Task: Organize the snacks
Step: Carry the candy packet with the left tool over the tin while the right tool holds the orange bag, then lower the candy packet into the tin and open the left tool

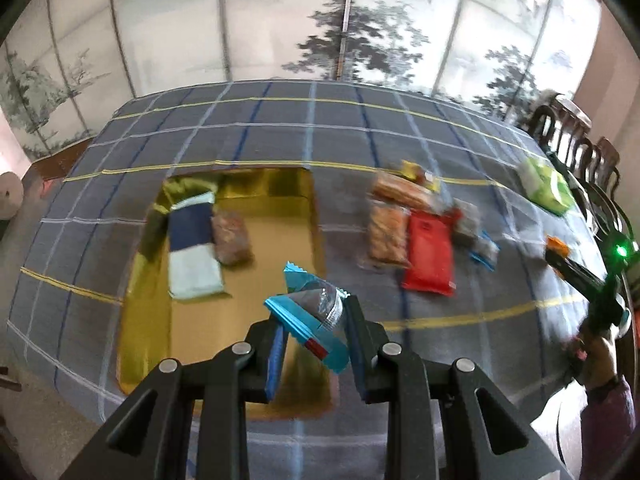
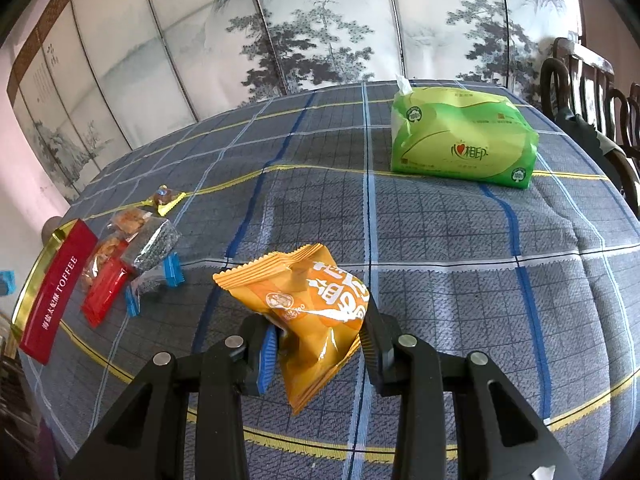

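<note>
Snacks are filling both your grippers: your left gripper [image 1: 312, 320] is clamping a blue packet [image 1: 310, 316], long axis slanting toward lower right, above the gold tray [image 1: 144, 320]. Your right gripper [image 2: 318, 338] is pinching an orange packet [image 2: 308, 312], lying diagonally over the checked cloth [image 2: 440, 240], green tissue pack [image 2: 460, 136] beyond.

Soft, even daylight fills both views. The left wrist view is smeared by motion blur: the snack pile [image 1: 416, 220] beyond the fingers [image 1: 276, 356] is streaked, and the gold tray [image 1: 280, 188] throws glare. The right wrist view is sharp, with print readable on the orange packet [image 2: 316, 304]. Fisheye distortion bows the bench [image 2: 440, 240] and darkens the corners.
</note>
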`<state>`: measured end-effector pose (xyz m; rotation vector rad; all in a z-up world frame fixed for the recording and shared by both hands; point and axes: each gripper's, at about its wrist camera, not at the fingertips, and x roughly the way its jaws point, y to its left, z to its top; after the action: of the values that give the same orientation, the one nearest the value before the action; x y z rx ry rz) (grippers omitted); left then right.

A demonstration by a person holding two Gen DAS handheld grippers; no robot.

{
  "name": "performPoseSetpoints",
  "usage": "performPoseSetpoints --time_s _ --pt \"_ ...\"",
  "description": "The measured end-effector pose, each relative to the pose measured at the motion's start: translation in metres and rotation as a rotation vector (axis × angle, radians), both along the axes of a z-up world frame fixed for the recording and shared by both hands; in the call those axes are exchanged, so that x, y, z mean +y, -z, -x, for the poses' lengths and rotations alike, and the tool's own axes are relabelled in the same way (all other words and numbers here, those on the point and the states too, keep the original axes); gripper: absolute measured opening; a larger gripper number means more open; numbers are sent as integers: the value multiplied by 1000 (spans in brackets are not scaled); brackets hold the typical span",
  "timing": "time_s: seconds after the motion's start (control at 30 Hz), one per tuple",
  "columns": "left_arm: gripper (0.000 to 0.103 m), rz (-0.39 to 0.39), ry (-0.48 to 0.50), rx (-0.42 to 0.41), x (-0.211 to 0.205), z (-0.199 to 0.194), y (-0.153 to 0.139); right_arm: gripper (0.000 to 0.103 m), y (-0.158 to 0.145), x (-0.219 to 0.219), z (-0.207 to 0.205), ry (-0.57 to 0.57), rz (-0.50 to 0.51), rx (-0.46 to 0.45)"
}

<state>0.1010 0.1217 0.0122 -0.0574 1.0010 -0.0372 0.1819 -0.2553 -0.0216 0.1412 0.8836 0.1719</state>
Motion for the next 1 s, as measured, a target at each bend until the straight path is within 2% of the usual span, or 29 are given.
performPoseSetpoints --time_s 0.17,0.53,0.7,1.0 --pt "28 -45 -32 16 24 -37 8 34 0 1 0 0 0 0" --pt "28 -48 -77 58 44 -101 34 34 2 4 0 -4 2 3" --pt "28 -104 -72 62 38 -115 46 34 2 5 0 -4 2 4" --pt "30 -119 -99 80 43 -132 60 35 3 8 0 -6 2 6"
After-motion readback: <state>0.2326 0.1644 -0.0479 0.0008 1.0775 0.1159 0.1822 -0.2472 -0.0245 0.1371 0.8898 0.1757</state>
